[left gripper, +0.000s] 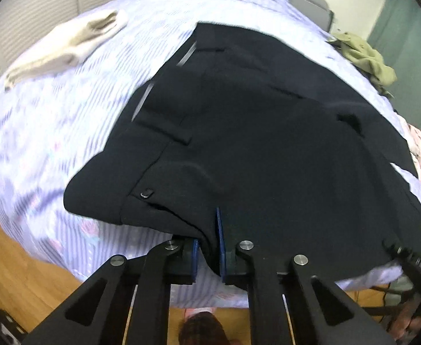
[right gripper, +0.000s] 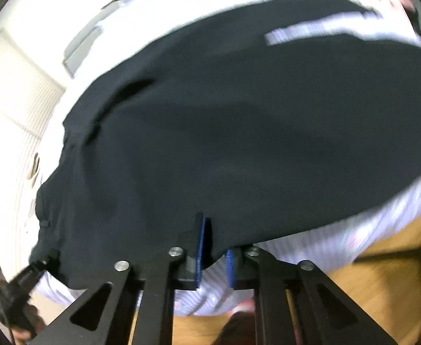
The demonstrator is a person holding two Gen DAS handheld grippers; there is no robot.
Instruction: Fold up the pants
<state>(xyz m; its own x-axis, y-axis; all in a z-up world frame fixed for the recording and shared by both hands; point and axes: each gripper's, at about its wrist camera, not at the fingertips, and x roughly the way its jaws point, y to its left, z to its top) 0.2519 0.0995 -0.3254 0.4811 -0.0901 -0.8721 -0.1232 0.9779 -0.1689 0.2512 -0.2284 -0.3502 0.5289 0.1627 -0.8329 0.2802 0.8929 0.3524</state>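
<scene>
i found both tools clamped on the near edge of the pants: left tool by the waistband, right tool further along; the pants lay flat across the bed, extending away from me.

Pants matt dark cloth; bedsheet striped cotton; floor glossy wood
</scene>
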